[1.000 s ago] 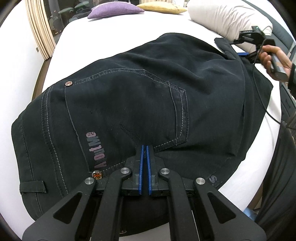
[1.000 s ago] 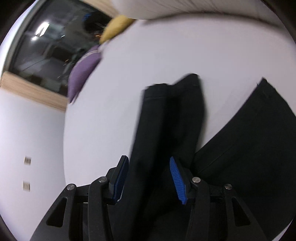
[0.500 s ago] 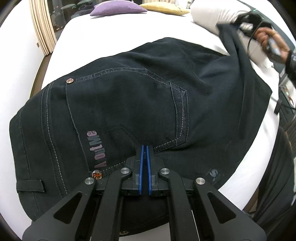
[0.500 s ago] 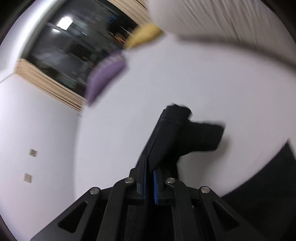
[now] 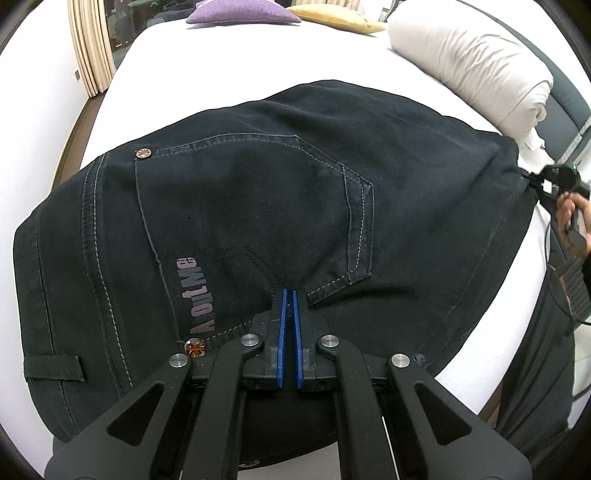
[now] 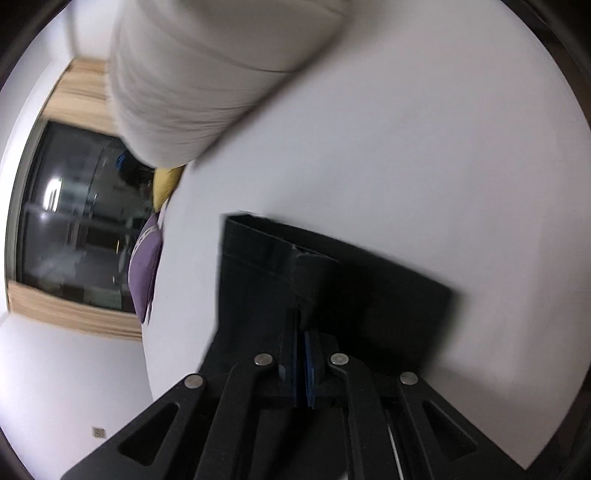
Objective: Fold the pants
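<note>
Black pants [image 5: 258,206] lie on the white bed [image 5: 229,62], seat side up, with a back pocket and a printed logo showing. My left gripper [image 5: 290,295] is shut, its blue pads pressed together over the fabric by the pocket's lower corner; what it grips is hidden. My right gripper [image 6: 301,325] is shut on the hem end of the pant legs [image 6: 266,280], held taut above the sheet. In the left wrist view the right gripper [image 5: 535,181] sits at the pants' far right edge, pulling the cloth.
A large white pillow [image 5: 469,62] lies at the head of the bed, with a purple cushion [image 5: 240,14] and a yellow cushion [image 5: 332,20] beyond. A dark window [image 6: 70,229] and curtains [image 5: 92,44] stand to the left. The bed's edge runs along the right.
My right gripper closed on the leg ends, lifted them and carried them over to the right edge of the pants. My left gripper stayed shut in place.
</note>
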Demonstrator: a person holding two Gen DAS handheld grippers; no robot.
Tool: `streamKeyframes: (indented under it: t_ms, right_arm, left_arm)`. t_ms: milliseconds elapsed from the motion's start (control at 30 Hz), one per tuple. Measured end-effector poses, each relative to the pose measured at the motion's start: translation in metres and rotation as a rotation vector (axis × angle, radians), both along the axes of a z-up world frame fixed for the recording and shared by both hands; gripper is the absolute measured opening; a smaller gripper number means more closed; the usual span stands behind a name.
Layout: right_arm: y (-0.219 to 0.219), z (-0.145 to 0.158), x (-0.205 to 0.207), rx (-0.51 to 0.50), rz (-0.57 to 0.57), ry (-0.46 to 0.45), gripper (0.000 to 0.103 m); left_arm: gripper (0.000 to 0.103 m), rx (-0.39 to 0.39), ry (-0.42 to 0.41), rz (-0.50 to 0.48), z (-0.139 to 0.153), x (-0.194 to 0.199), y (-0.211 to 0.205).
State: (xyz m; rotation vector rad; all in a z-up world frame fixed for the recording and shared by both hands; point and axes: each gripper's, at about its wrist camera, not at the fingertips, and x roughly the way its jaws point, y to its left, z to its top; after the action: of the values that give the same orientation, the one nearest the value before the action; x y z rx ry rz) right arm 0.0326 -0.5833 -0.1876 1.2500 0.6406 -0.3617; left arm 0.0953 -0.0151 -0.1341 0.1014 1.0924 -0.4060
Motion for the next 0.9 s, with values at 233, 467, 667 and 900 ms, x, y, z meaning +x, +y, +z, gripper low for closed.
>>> streamKeyframes:
  t_ms: [233, 467, 667, 900]
  right_arm:
    - [-0.014, -0.002, -0.005, -0.008, -0.051, -0.013, 0.005]
    - [-0.02, 0.002, -0.009, 0.018, -0.087, -0.031, 0.004]
    - [-0.024, -0.003, -0.024, 0.055, -0.125, -0.01, 0.004]
    - [-0.029, -0.017, -0.021, 0.033, -0.108, 0.051, 0.001]
  left_arm:
    - [0.003, 0.039, -0.002, -0.002, 0.003, -0.002, -0.011]
    - [0.003, 0.044, 0.023, -0.023, 0.004, 0.005, -0.015]
    - [0.003, 0.039, 0.04, -0.049, 0.006, 0.011, -0.013]
    - [0.003, 0.029, 0.054, -0.066, 0.007, 0.017, -0.003]
